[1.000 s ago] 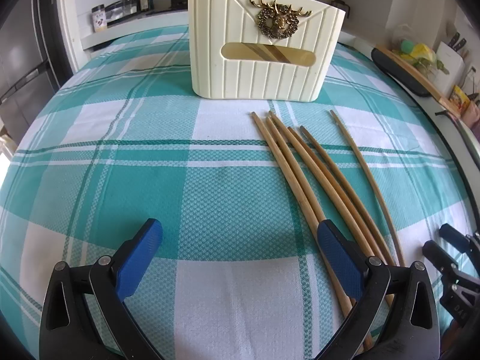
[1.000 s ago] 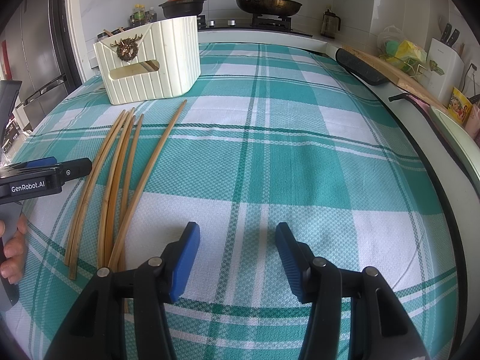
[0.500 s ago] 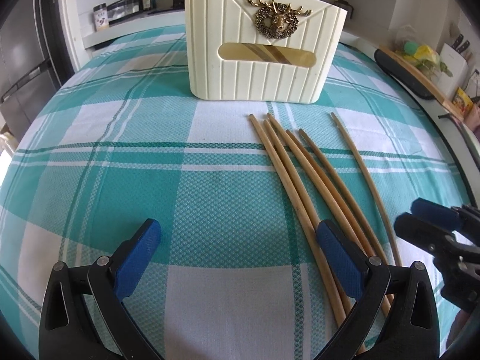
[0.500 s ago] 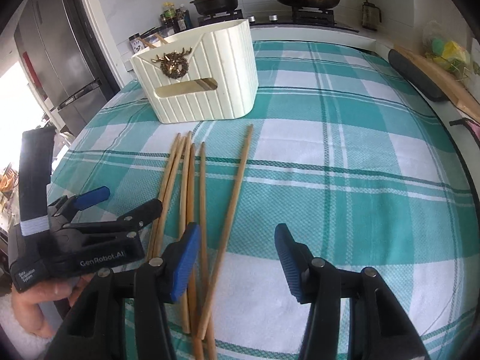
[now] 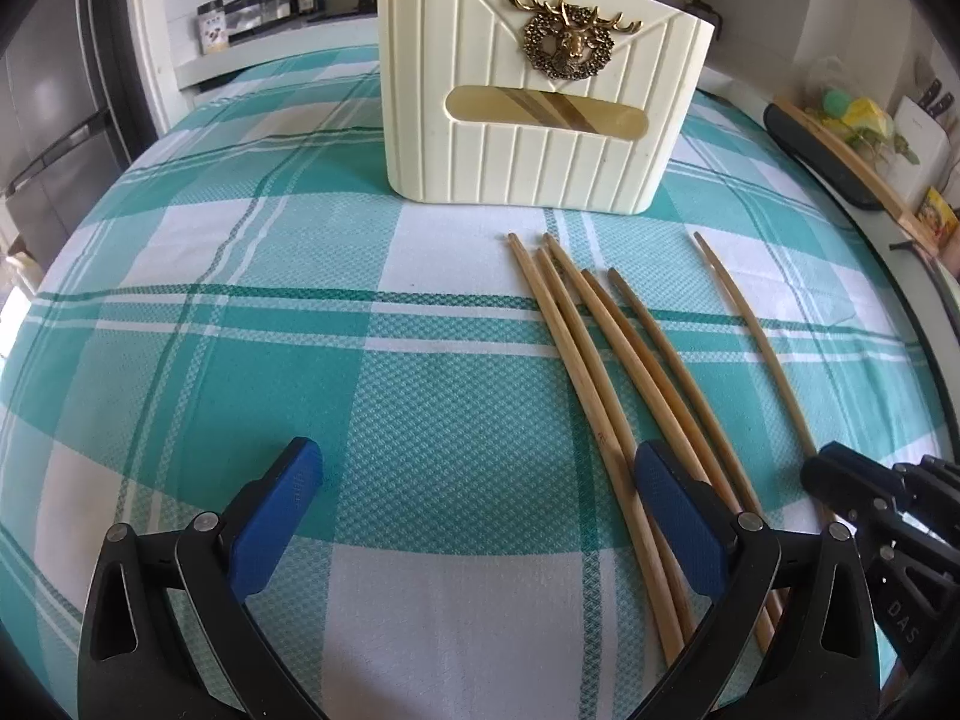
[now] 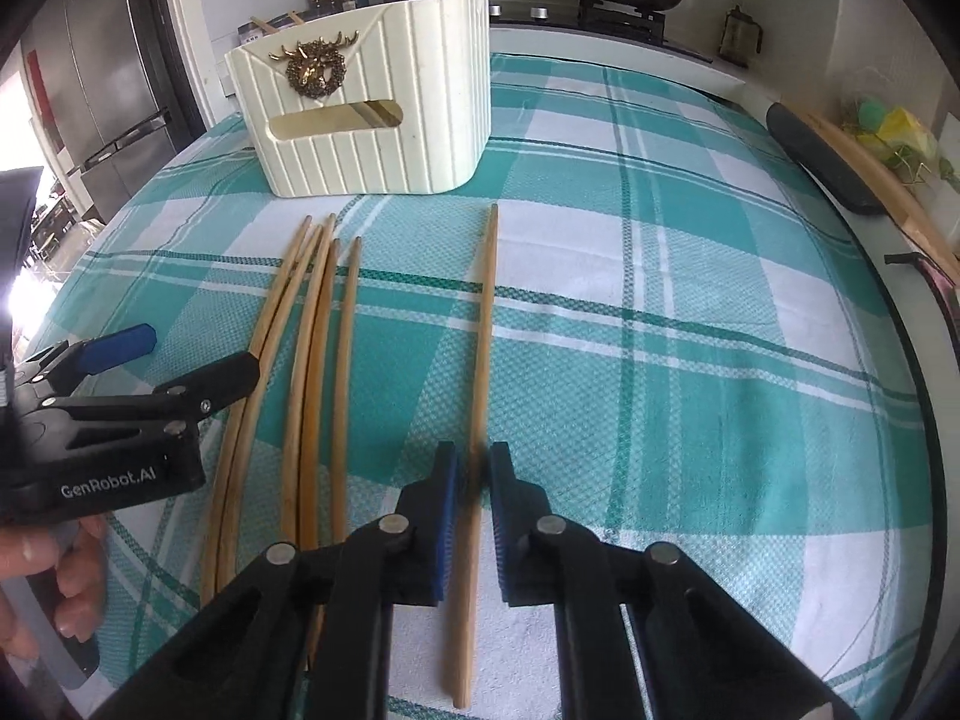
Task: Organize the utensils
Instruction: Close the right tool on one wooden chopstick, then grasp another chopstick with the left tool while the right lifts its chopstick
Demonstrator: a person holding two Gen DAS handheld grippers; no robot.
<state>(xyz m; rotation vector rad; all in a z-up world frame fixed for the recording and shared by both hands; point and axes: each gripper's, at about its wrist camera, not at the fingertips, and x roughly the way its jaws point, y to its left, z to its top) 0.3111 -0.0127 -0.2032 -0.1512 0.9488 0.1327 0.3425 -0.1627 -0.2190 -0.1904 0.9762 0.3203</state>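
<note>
Bamboo lone chopstick (image 6: 485,324) lies flat on surface (image 6: 690,312), right tongs (image 6: 473,480) nearly clenched around it. Left tongs (image 5: 474,480) released. Squeeze squarely before lifting toward holder (image 6: 366,126).

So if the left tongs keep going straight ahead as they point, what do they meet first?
Probably the cream utensil holder. The checked cloth between looks bare; the chopsticks lie right of that line, under the right-hand finger.

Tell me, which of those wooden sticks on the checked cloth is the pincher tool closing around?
The lone chopstick lying apart to the right of the bunched five chopsticks. The right gripper has its pads nearly closed around it; the others lie untouched together.
</note>
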